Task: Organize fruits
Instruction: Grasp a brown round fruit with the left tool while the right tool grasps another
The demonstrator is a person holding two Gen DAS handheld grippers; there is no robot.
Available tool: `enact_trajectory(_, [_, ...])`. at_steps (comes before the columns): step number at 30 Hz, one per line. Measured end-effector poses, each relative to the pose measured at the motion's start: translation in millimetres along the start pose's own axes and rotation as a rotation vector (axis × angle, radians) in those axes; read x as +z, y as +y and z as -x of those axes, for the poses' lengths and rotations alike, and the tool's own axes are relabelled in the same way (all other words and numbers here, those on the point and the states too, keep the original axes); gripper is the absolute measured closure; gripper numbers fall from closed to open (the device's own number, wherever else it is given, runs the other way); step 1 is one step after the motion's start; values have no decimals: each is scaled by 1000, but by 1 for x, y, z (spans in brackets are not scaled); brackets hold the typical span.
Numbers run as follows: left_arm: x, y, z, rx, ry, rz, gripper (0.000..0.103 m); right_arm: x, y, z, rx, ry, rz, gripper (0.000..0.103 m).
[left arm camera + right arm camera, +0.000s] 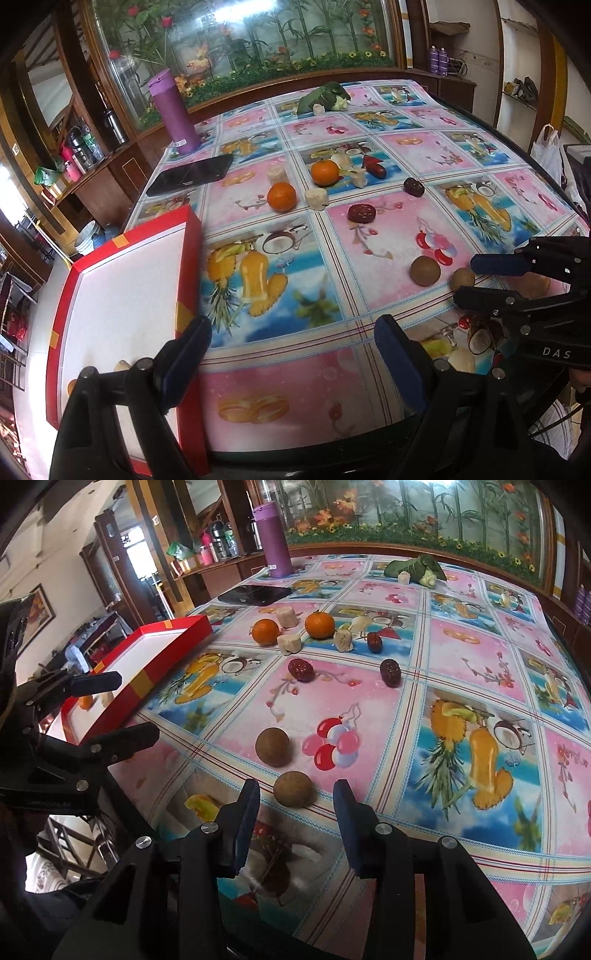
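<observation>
Left wrist view: your left gripper [291,328] is spread wide and empty, with the shallow red-rimmed white cardboard box [122,295] at its 9 o'clock. Right wrist view: your right gripper [295,805] is partly open and empty, with the near round brown fruit [293,789] just ahead between its blue pads [246,823], untouched; two oranges [265,631] sit at 12 o'clock.

A long glass-fronted display case [240,40] runs behind the table, filled with artificial bamboo, red and orange flowers and a strip of green turf (daylight glares off the glass). Its frame is dark brown wood. To the left stand wooden shelves [85,155] crowded with flasks and cups, with a mirror above. Beyond them, white walls and a bright window [138,559] light the room. On the right, a pale wall carries open shelves [517,92], and a white plastic bag [546,147] hangs near the table's edge
</observation>
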State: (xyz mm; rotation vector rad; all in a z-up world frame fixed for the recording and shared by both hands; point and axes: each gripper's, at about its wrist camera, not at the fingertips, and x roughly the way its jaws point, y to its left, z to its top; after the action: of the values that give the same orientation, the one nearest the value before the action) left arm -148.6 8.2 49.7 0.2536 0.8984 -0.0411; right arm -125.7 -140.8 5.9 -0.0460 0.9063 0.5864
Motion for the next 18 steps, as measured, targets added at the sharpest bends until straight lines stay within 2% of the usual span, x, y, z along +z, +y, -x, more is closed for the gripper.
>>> enact_trajectory(4, [3,-5,-5,-7,7,-15,12,0,2,-6,-2,6,2,66])
enact_trajectory(5, [4,-6,-6,-11,9,-20,12,0,2,-7,-14,9,8,74])
enact_trajectory(8, [10,-9,-8,-33,13,-27,12,0,-4,-6,-15,5,-3,81])
enact_trajectory(18, [29,-46,-33,-183,64,-54,12,-6,-39,8,-73,-12,-87,81])
